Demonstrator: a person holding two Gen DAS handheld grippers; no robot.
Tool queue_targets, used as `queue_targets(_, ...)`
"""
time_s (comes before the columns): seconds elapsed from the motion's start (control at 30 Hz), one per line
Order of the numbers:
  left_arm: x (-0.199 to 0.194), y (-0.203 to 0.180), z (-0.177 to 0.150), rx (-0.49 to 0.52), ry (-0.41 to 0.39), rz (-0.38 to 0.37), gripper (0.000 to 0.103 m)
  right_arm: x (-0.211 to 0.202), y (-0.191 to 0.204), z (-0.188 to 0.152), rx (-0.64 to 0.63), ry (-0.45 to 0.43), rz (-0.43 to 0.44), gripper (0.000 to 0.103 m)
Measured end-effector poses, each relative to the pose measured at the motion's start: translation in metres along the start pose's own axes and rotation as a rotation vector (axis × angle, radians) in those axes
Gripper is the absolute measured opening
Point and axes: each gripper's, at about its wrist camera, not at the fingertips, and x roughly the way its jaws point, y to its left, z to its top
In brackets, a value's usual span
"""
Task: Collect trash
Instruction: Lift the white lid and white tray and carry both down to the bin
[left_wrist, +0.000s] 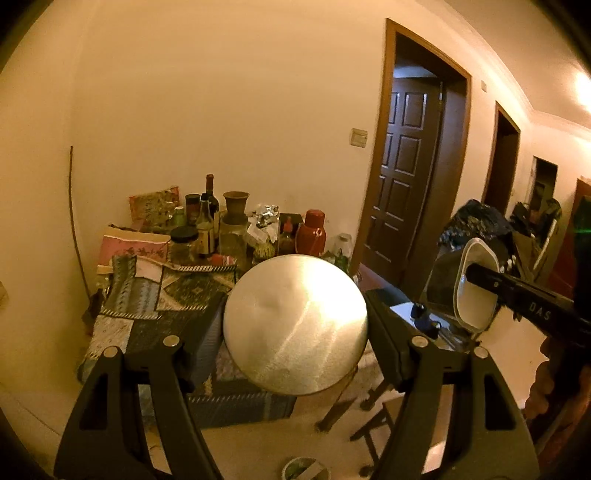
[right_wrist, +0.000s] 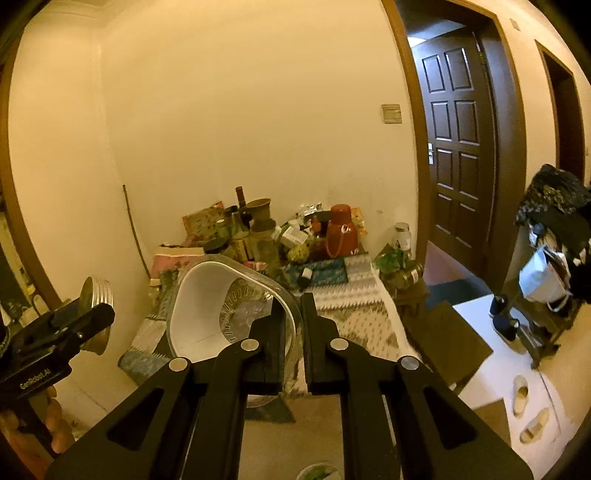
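A cream-walled room with one dark brown panelled door (left_wrist: 402, 173) ajar holds a low worktop (left_wrist: 147, 314) draped in patterned patchwork cloth. The left tool (left_wrist: 295, 325) grips one round brushed-metal lid (left_wrist: 295, 325) by its rim, its two black fingers spread wide on either side of the disc, held up in the air in front of the worktop; from the right wrist view the same lid (right_wrist: 96, 295) shows a threaded edge. The right tool (right_wrist: 293, 332) has its jaws drawn narrow, pinching the wall of one clear plastic container with a white inner lining (right_wrist: 210, 314), tilted on its side with its mouth facing the camera; a perforated disc shows at its bottom, and it too hangs above the worktop's near edge. Further out, the back of the worktop is crowded: one red thermos flask (right_wrist: 341, 230), one brown ceramic vase (left_wrist: 235, 206), a dark wine bottle (left_wrist: 210, 195), jars, and crumpled foil (left_wrist: 267, 214). Two pale slippers (right_wrist: 528, 410) lie on the floor to the right.
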Motion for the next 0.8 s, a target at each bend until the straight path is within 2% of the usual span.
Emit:
queue_targets(0.27,-0.043,-0.002,-0.036,0.011,0.063,-0.075,0.071,-0.038,0.017,-0.037,0.027,0.057,-0.057,0.007)
queue_targets(0.47,-0.042,-0.011,-0.056,0.004,0.132,-0.118,0.071,-0.045,0.011,-0.057,0.045,0.138,-0.108,0.007)
queue_targets(0.63,-0.017,-0.015,-0.083,-0.001,0.212,-0.115,0.071,-0.028,-0.009,-0.083,0.063,0.226,-0.135,0.007)
queue_targets(0.8,0.030,-0.018,-0.128,-0.012,0.326,-0.094,0.071,0.002,-0.033,-0.125,0.084,0.332,-0.144,0.007)
